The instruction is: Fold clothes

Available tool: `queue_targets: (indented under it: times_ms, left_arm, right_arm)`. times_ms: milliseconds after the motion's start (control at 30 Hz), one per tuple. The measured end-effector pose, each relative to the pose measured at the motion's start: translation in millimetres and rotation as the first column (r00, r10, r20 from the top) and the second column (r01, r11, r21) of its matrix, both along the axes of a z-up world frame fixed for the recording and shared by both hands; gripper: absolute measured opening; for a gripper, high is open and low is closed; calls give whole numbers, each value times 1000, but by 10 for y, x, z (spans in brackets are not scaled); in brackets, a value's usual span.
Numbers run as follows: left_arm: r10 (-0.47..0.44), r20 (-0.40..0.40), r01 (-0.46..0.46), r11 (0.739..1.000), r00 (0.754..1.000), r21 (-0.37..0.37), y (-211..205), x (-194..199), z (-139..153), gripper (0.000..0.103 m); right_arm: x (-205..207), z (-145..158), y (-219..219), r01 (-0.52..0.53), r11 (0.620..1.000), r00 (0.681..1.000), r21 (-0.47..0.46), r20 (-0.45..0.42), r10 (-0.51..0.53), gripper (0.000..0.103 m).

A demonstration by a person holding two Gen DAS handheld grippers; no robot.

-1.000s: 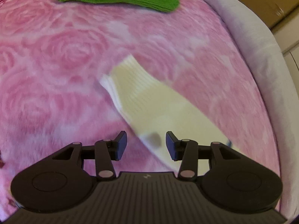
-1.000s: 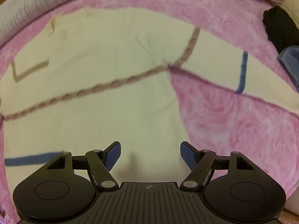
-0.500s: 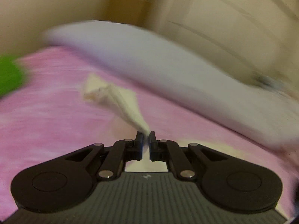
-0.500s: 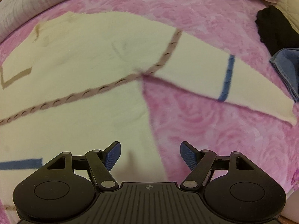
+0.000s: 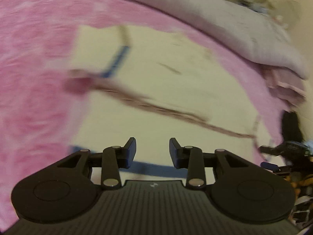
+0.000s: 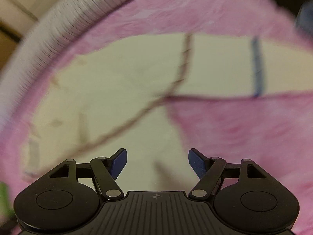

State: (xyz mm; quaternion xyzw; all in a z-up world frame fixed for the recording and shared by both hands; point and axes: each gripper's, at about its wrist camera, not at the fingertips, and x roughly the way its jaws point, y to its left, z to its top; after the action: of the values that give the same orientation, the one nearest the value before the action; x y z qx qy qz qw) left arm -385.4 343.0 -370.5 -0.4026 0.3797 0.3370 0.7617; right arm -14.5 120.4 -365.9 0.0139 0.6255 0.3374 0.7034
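Now hovering over the cream sweater spread flat on the pink blanket: left gripper just reopened, empty; right gripper spread wide, empty. Bare pink beyond both sleeve edges.

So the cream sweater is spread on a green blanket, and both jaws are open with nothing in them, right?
Not quite: the blanket under the cream sweater is pink, as the right wrist view shows. The rest holds: the left gripper and right gripper have open jaws with nothing between them.
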Motion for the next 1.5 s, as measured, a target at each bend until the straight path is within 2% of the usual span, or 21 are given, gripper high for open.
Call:
queue_targets:
  times_ms: [33, 100, 167, 333, 433, 467, 500, 533, 567, 633, 700, 767, 867, 933, 1033, 1267, 1433, 1500]
  left_arm:
    - [15, -6, -15, 1000, 1000, 5, 75, -78, 11, 31]
    - [44, -19, -44, 999, 999, 15, 225, -235, 33, 31]
    - [51, -28, -50, 998, 998, 28, 314, -256, 42, 31]
    - [51, -29, -50, 998, 998, 31, 353, -298, 14, 31]
    - [62, -33, -61, 998, 998, 18, 380, -296, -64, 31]
    - [65, -35, -65, 998, 997, 14, 389, -295, -89, 31]
    - [69, -35, -68, 998, 997, 10, 401, -298, -108, 31]
    - [71, -33, -71, 997, 997, 6, 418, -293, -121, 31]
    - [73, -31, -73, 997, 997, 3, 436, -285, -132, 31]
    - [68, -22, -68, 998, 997, 7, 467, -254, -132, 31]
    - [56, -18, -56, 998, 998, 17, 498, -203, -131, 31]
    - [46, -15, -46, 999, 999, 20, 530, -136, -147, 31]
    - [27, -17, -27, 1000, 999, 14, 566, -14, -201, 30]
    - [10, -26, -10, 1000, 1000, 5, 577, 74, -252, 30]
    - [-20, -39, 20, 1000, 999, 3, 580, 184, -288, 30]
    - [-55, -68, 55, 999, 996, -1, 543, 298, -343, 30]
    - [-68, -83, 69, 998, 994, 13, 522, 380, -330, 30]
    - [-77, -97, 80, 996, 992, 28, 528, 415, -319, 30]
  right_arm:
    - [-39, -67, 78, 30, 998, 997, 57, -66, -26, 72]
    - [-113, -203, 257, 72, 989, 984, 133, -169, -49, 59]
    - [-207, -341, 486, 95, 977, 969, 192, -242, -47, 52]
    - [-393, -710, 956, 164, 967, 930, 194, -359, -86, 52]
    - [-432, -887, 1132, 210, 962, 914, 173, -384, -131, 51]
    - [-437, -917, 1173, 214, 961, 917, 173, -376, -137, 50]
    - [-443, -935, 1216, 212, 961, 923, 176, -360, -138, 30]
    - [-449, -899, 1268, 183, 965, 943, 185, -312, -119, 10]
    - [-445, -835, 1317, 146, 968, 961, 206, -260, -90, 10]
    - [-417, -584, 1341, 81, 948, 989, 309, -141, -39, 10]
    - [-382, -327, 1354, 9, 917, 1000, 399, -16, -3, 9]
    - [-284, -56, 1265, -29, 888, 996, 459, 90, -13, 9]
    - [-78, -14, 1142, -38, 925, 982, 378, 184, -35, 9]
    - [102, -202, 1053, 16, 959, 980, 284, 187, -71, 9]
    - [272, -463, 969, 64, 976, 980, 208, 170, -101, 9]
    - [322, -376, 968, -1, 972, 959, 235, 275, -65, 9]
    - [378, -593, 978, -7, 997, 966, 82, 258, -15, 10]
    - [401, -627, 984, -28, 998, 965, 55, 262, 12, 11]
